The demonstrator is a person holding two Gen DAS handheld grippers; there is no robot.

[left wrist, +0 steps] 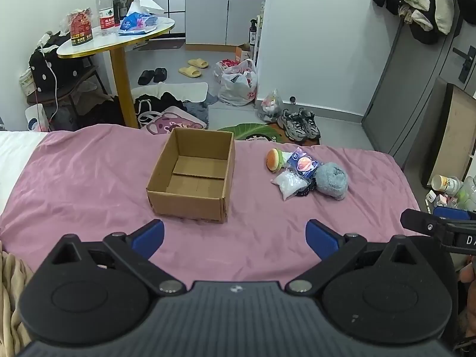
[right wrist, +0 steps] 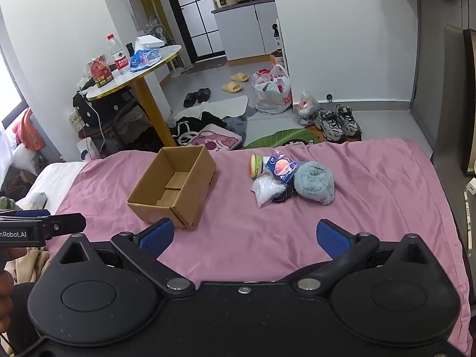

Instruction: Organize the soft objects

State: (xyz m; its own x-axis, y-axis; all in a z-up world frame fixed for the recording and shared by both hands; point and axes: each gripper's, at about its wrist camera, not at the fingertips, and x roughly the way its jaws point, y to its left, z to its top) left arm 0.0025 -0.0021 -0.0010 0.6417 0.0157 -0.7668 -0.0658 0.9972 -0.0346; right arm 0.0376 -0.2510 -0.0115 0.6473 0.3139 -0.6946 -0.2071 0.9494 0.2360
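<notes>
An open, empty cardboard box stands on the pink bedsheet. To its right lies a small pile: a burger plush, a blue packet with an orange ball print, a clear bag of white bits, a dark item and a fluffy grey-blue bundle. My left gripper is open above the sheet, short of the box. My right gripper is open, short of the pile. Both hold nothing.
The bed's far edge drops to a floor with sneakers, plastic bags, slippers and clothes. A round table on a yellow leg holds a bottle and packets. The other gripper's body shows at the right edge and left edge.
</notes>
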